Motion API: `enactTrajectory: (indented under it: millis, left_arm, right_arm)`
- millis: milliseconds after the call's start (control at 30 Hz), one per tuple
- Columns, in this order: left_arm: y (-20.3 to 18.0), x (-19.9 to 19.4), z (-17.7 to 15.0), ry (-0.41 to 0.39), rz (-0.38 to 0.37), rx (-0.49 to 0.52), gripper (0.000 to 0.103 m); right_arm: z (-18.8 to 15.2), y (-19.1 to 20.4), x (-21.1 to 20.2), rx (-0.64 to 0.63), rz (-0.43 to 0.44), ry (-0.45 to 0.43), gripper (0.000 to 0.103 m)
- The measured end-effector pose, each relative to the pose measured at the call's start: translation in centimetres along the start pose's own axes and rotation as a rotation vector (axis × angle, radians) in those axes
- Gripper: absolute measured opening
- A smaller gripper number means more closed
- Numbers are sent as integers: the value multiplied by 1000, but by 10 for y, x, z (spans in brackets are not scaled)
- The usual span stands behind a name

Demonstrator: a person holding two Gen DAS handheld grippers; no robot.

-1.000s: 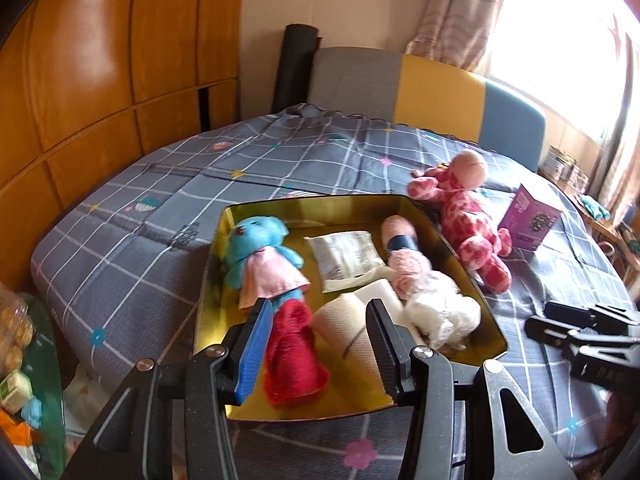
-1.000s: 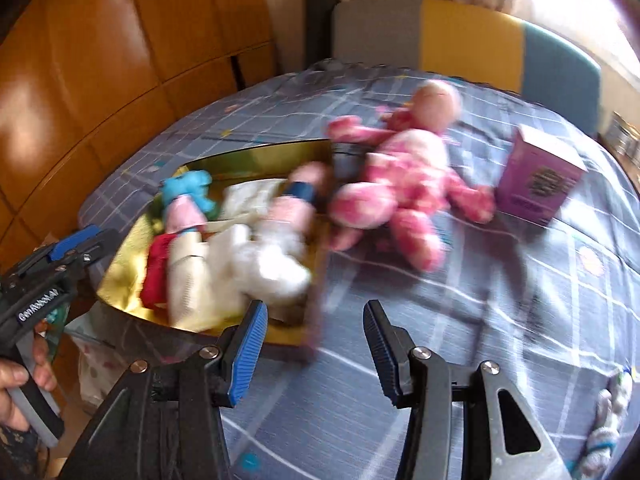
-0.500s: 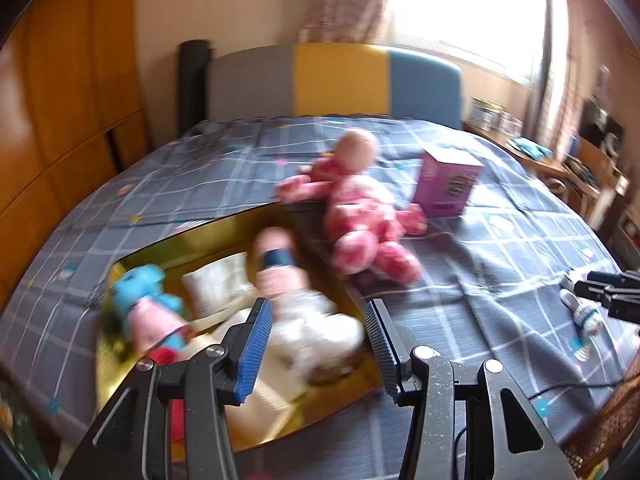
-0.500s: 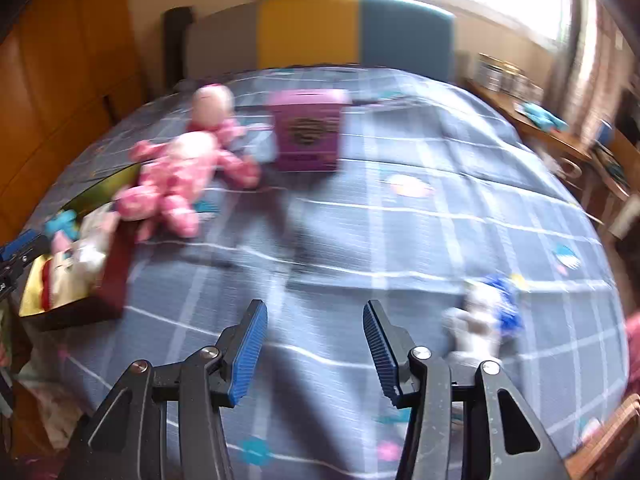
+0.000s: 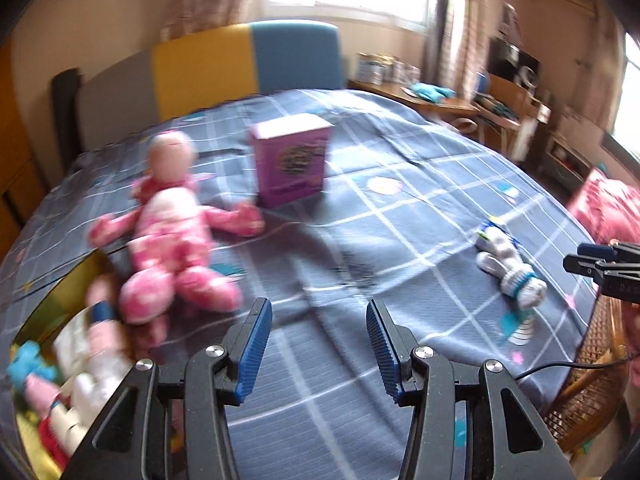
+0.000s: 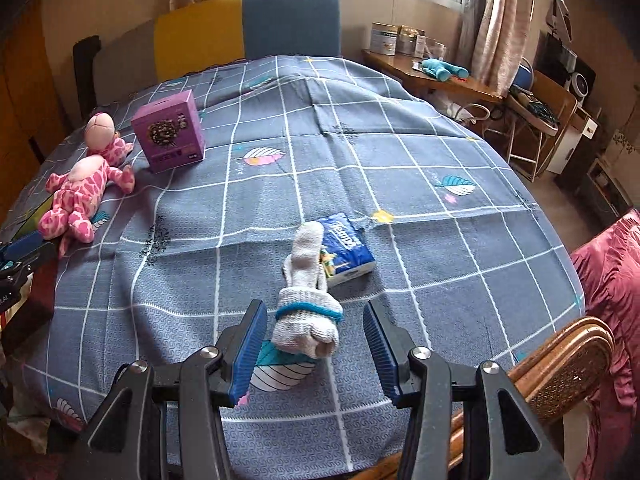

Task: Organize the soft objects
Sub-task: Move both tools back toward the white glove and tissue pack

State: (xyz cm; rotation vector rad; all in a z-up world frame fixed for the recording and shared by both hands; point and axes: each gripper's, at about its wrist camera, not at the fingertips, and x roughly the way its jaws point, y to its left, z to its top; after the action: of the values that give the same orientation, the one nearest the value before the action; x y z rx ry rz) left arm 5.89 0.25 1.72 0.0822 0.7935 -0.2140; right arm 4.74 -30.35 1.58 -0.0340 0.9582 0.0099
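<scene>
- Left wrist view: I see my left gripper (image 5: 318, 344) spread wide and holding nothing above the checked blanket (image 5: 400, 208). The pink plush doll (image 5: 168, 232) lies just beside the gold tray (image 5: 60, 296) at lower left.
- Right wrist view: my right gripper (image 6: 314, 350) gapes wide around the rolled white sock (image 6: 306, 300), its pads clear of it. The sock leans against a blue tissue pack (image 6: 346, 248).

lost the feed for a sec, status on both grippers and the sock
Right gripper open, straddling the sock. Left gripper open, empty, above the bedspread. Tissue pack touching the sock's far end.
</scene>
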Motion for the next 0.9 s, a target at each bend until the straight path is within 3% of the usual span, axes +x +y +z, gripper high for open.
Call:
enactTrajectory:
  millis: [367,767,900]
  left_arm:
    - [-104,59,28,127,-216,114,52]
    - [-195,107,42,253,-374,147,62]
    - [-217,120,40,283,-391,154,65]
  right_arm:
    - [-11,-54,-4,146,-105,8,51]
    - [-23,-80,-5,233,-82,0,51]
    - [-23,-82,-6,240,-74,-6,51]
